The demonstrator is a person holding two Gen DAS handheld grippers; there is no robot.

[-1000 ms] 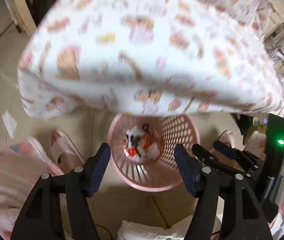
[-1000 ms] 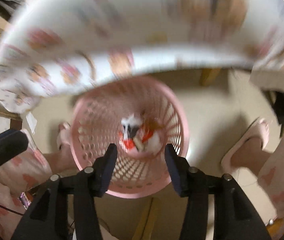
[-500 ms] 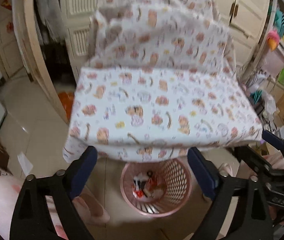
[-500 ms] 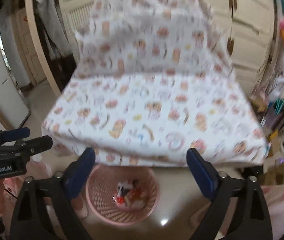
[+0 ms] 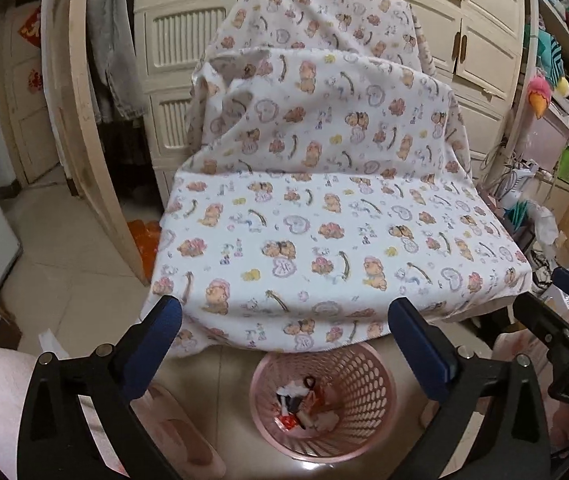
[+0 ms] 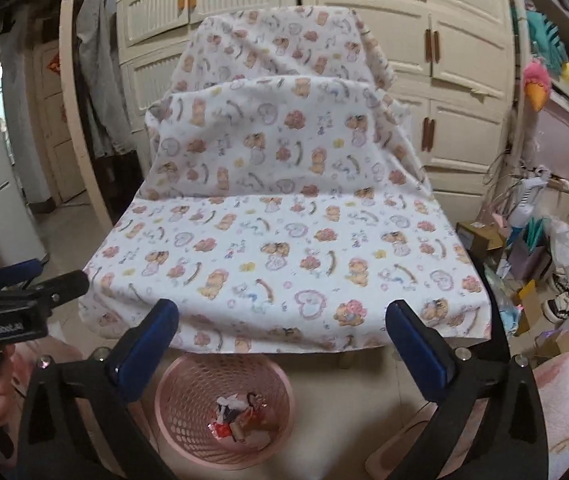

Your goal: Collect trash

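Trash lies, seemingly wrappers, in the pink basket below both wide, empty, down-tilted grippers.

Both wrist cameras look forward and downward along their fingers, side by side. Each sees the cloth-covered table close ahead, the basket on the floor below, cupboards behind.

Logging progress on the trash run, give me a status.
Left gripper open, empty. Right gripper open, empty. Trash sits in pink basket on the floor. Nothing blocking.
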